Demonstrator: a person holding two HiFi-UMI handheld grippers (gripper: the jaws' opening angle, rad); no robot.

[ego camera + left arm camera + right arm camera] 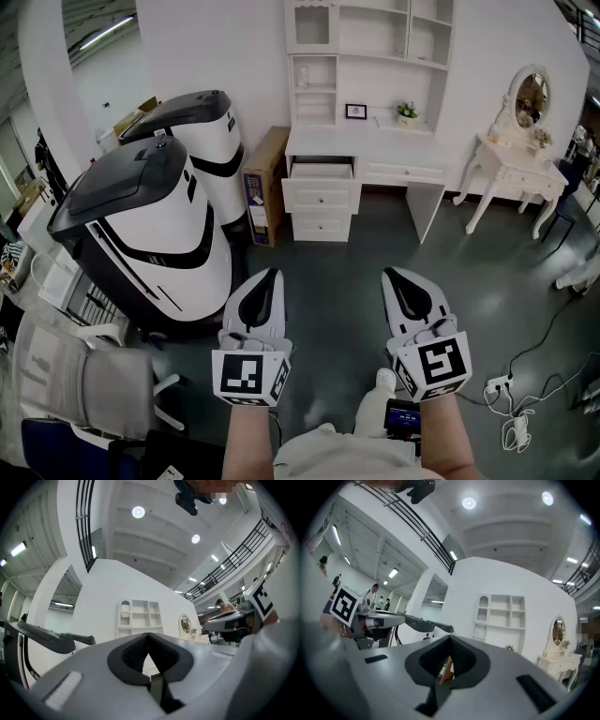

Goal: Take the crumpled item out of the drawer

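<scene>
**Well short of the drawer, both tools shut**

Left tool and right tool were both held low in front of us, jaws together, nothing between them. Top drawer of the white counter stood pulled open, well apart from both tools across the floor. Crumpled item wasn't visible from there; we assumed it sat inside that open drawer, below the front edge.

Handling guess: crumpled means paper or cloth, so light, soft, squashable, not fragile, not slippery. Any raised fold should take a pinch. We'd go for the bulkiest lump near the middle so it lifts whole and doesn't unfold or tear. Jaws would need to open before reaching in. Risk we saw: nudging something that light toward the drawer back instead of closing on it.
</scene>
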